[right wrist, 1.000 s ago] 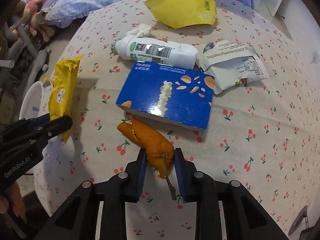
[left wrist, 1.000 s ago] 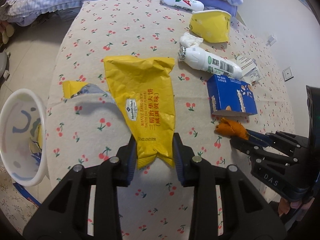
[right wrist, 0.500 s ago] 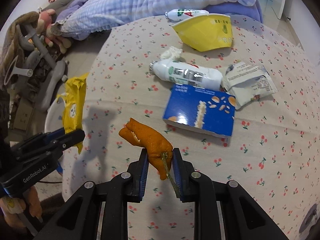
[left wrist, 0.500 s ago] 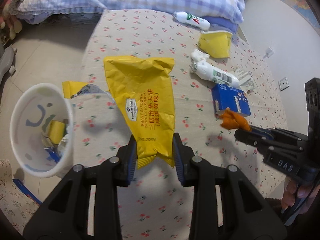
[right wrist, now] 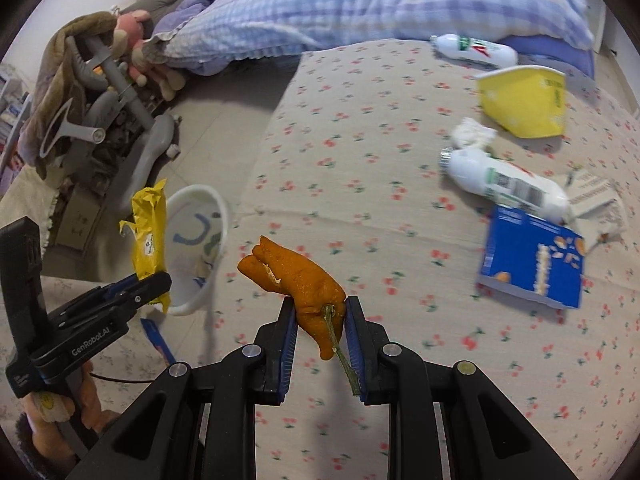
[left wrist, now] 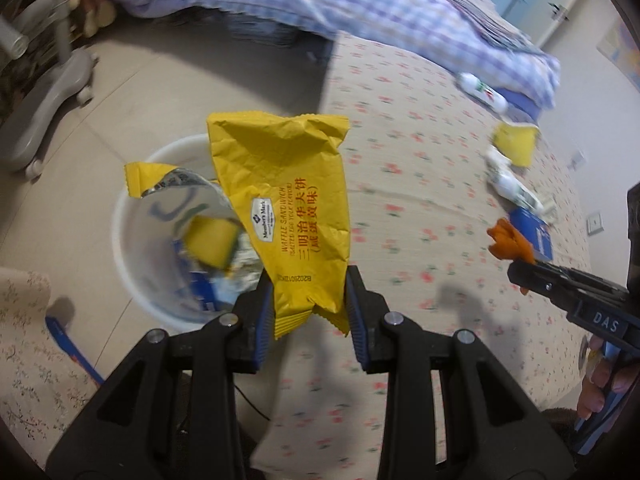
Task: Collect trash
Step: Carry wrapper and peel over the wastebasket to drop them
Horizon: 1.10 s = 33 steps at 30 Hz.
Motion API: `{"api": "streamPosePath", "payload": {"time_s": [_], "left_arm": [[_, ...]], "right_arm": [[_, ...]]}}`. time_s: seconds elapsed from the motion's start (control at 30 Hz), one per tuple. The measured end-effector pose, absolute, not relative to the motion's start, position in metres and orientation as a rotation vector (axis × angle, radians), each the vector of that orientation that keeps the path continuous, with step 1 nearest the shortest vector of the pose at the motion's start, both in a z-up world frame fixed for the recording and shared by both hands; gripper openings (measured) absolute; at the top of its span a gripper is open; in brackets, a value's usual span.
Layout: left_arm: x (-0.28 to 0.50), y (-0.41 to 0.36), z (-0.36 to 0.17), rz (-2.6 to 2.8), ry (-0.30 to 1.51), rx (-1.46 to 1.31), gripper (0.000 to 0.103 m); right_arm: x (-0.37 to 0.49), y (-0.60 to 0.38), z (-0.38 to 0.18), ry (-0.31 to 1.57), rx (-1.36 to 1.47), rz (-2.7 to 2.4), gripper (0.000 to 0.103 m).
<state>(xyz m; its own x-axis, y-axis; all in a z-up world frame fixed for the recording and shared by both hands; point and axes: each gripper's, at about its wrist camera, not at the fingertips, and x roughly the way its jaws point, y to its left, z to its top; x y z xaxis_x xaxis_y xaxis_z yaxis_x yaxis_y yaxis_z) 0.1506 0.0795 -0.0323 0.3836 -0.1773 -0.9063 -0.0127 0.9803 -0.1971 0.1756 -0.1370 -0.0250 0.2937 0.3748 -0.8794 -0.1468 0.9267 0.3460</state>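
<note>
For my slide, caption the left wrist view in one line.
Left hand-held gripper carries a crinkled yellow snack wrapper above the round white plastic bin beside the cherry-print bed.

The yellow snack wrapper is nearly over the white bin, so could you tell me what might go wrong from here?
1. The yellow foil snack wrapper is long and pinched only at its bottom end, so it may catch the white plastic bin rim and drop onto the floor.
2. The orange peel in the right gripper sticks out sideways and might slip.
</note>
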Motion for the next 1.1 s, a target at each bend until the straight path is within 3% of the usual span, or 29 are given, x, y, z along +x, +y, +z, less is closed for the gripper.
{"api": "streamPosePath", "payload": {"time_s": [0.27, 0.33, 0.4, 0.5, 0.97, 1.0, 1.03, 1.1], "left_arm": [[0.151, 0.127, -0.036, -0.042, 1.157, -0.258, 0.036], [0.151, 0.135, -0.036, -0.020, 1.145, -0.281, 0.041], [0.150, 0.145, -0.036, 0.015, 1.145, -0.315, 0.061], [0.146, 0.161, -0.037, 0.079, 1.149, -0.349, 0.081], [0.125, 0.201, -0.048, 0.198, 1.194, -0.319, 0.087], [0.124, 0.202, -0.048, 0.202, 1.195, -0.316, 0.089], [0.123, 0.204, -0.048, 0.205, 1.195, -0.314, 0.091], [0.123, 0.203, -0.047, 0.205, 1.189, -0.317, 0.095]], "right_arm": [[0.187, -0.079, -0.026, 1.213, 0.221, 0.431, 0.024], [0.190, -0.068, -0.027, 1.208, 0.226, 0.447, 0.025], [0.194, -0.055, -0.030, 1.205, 0.232, 0.463, 0.025], [0.200, -0.038, -0.035, 1.210, 0.238, 0.482, 0.025], [0.214, 0.008, -0.059, 1.224, 0.264, 0.533, 0.029], [0.215, 0.009, -0.060, 1.224, 0.276, 0.538, 0.037], [0.216, 0.009, -0.060, 1.227, 0.288, 0.535, 0.057], [0.215, 0.007, -0.057, 1.213, 0.312, 0.522, 0.069]]}}
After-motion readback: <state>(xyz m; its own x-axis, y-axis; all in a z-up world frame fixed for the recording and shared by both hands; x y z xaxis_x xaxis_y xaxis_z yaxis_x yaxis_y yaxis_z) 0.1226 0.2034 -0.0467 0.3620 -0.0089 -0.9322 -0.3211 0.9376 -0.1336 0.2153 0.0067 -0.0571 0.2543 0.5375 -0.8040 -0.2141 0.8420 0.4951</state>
